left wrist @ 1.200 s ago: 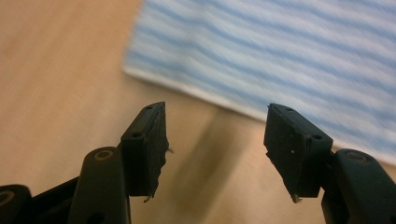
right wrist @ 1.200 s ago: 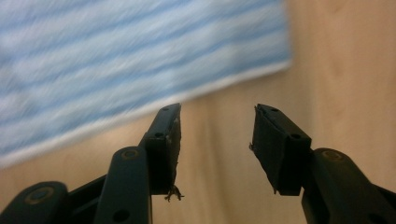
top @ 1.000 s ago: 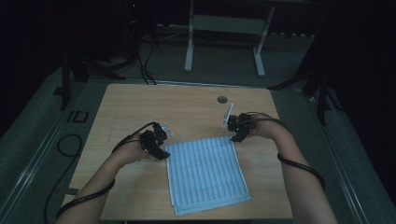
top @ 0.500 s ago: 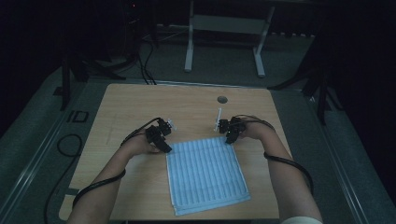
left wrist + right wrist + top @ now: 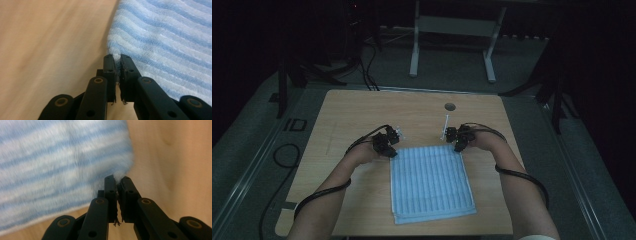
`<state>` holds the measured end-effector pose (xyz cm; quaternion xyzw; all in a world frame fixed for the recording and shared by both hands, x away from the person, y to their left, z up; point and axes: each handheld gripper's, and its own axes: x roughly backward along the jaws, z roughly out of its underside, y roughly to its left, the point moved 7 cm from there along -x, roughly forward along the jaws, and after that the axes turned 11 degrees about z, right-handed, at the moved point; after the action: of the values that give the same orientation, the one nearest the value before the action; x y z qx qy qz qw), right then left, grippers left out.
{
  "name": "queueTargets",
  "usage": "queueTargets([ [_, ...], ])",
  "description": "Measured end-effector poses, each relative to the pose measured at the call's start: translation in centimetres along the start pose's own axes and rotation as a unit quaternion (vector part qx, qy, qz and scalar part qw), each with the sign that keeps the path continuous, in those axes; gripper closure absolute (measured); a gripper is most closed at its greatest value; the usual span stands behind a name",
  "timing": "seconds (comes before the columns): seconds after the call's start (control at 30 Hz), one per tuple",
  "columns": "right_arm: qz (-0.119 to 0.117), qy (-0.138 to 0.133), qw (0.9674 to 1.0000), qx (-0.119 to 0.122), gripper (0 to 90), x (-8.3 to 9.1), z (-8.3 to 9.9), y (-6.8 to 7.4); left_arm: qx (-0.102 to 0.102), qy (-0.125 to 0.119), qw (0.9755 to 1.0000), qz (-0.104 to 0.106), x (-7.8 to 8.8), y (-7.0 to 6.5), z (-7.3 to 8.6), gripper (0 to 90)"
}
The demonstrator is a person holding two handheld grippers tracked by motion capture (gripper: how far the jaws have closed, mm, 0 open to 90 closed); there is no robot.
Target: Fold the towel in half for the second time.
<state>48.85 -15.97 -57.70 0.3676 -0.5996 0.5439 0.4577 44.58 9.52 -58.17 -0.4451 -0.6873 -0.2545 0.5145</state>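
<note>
Left tongs [image 5: 388,150] at far-left corner of striped blue towel [image 5: 430,181], jaws just closed, pinching corner fabric between them. Towel lies folded flat on wooden tabletop [image 5: 342,115], near its front edge. Right tongs [image 5: 459,144] at far-right corner, jaws just closed, clamping that corner.

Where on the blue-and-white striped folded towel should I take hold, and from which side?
Grip the blue-and-white striped folded towel at its two far corners, coming in from the far edge: the stacked layers lie flat on the wooden table, and only the corners offer a pinchable tip. The left tongs and right tongs are shut there.
</note>
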Motion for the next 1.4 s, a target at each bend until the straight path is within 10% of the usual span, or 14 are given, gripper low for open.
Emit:
queueTargets([
  [0.37,0.065,-0.042,0.9965,-0.031,85.2,3.8,-0.4,-2.3,0.006,-0.054,0.9976,-0.044,4.1,1.1,-1.2,85.5],
  [0.7,0.130,-0.100,0.9861,-0.030,85.1,9.5,0.0,-2.2,-0.019,-0.089,0.9929,-0.077,8.0,-0.1,-1.2,85.4],
  [1.4,0.084,-0.126,0.9884,0.011,85.0,9.8,4.4,9.9,-0.100,-0.087,0.9908,-0.031,7.1,-10.0,3.4,84.8],
])
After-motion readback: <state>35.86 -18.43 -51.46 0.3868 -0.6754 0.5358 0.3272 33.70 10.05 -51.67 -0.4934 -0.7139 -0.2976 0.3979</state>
